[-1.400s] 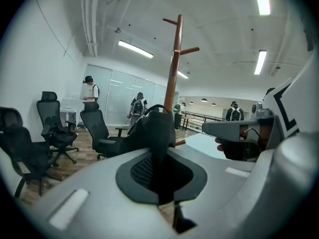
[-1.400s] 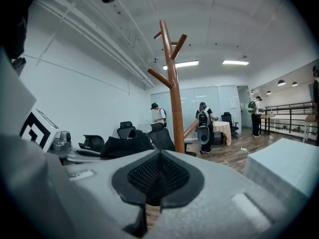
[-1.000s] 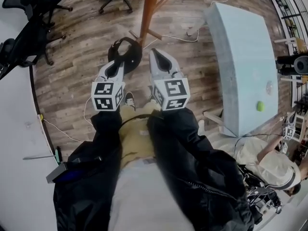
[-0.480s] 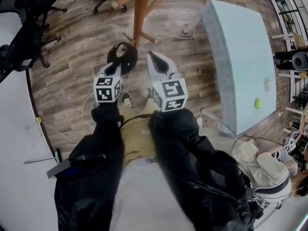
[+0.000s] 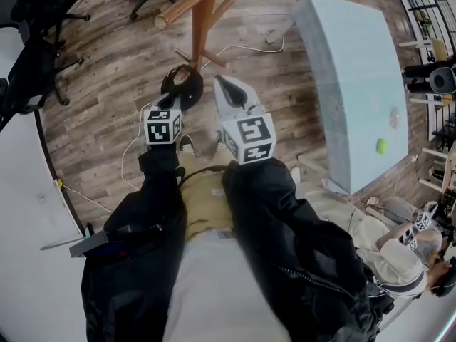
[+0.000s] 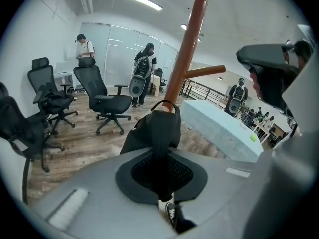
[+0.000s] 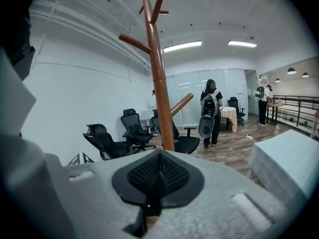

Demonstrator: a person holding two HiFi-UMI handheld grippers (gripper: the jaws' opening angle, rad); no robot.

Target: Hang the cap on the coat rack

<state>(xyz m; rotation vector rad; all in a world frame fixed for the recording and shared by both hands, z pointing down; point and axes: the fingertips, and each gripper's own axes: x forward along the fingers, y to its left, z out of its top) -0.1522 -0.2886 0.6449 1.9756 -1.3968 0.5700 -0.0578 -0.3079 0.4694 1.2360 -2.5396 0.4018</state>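
- Left arm has stretched further forward over the last second. The cap (image 5: 182,85) now shows smaller in the head view, just short of the foot of the coat rack (image 5: 201,13).
- Left hand-held gripper (image 5: 174,100): jaws clamped tight on a fold of the black cap. The cap hangs forward of the pads, with the rack's trunk right behind it in the left gripper view.
- Right hand-held gripper (image 5: 223,84): jaws together, nothing in them. It rides beside the left one and points at the rack.
- Cap is not yet on any peg.
- Risk: the grip is on thin fabric only, so a quick lift could let it slide out.
- Risk: the cap droops limp, so its opening may collapse and glance off a sloped peg.
- Risk: the idle gripper, riding so close, could knock the trunk.
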